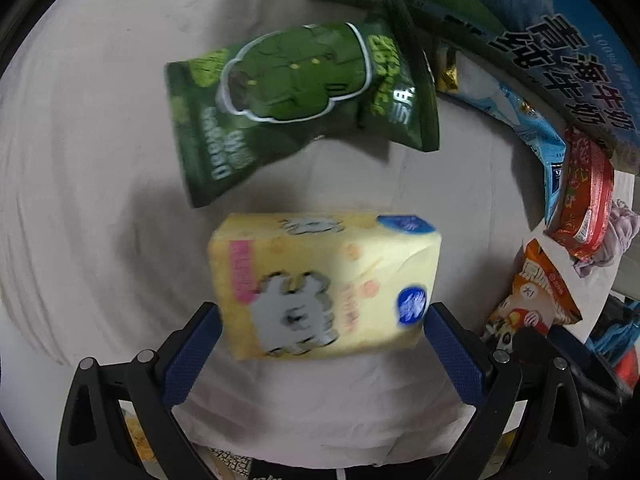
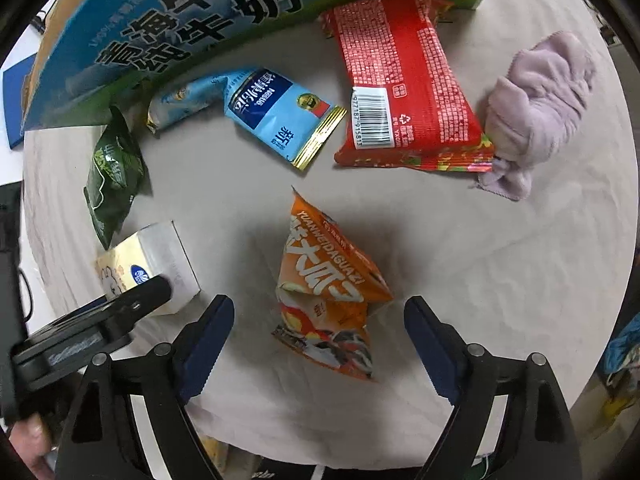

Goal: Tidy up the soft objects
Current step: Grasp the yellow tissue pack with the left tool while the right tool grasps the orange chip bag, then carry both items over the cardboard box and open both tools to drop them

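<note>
A yellow tissue pack (image 1: 324,284) lies on the beige cloth, between the blue pads of my left gripper (image 1: 322,320), which touch its sides. In the right wrist view the same pack (image 2: 148,268) shows at the left with the left gripper's finger against it. My right gripper (image 2: 318,332) is open, straddling an orange snack bag (image 2: 328,296). A green snack bag (image 1: 288,100) lies beyond the tissue pack. A crumpled lilac cloth (image 2: 536,108) lies at the right.
A large blue milk carton box (image 2: 180,28) stands along the far edge. A light blue Nestle packet (image 2: 272,108) and a red packet (image 2: 404,80) lie before it. The green bag (image 2: 114,180) lies left. The cloth-covered table (image 2: 500,280) edge runs right.
</note>
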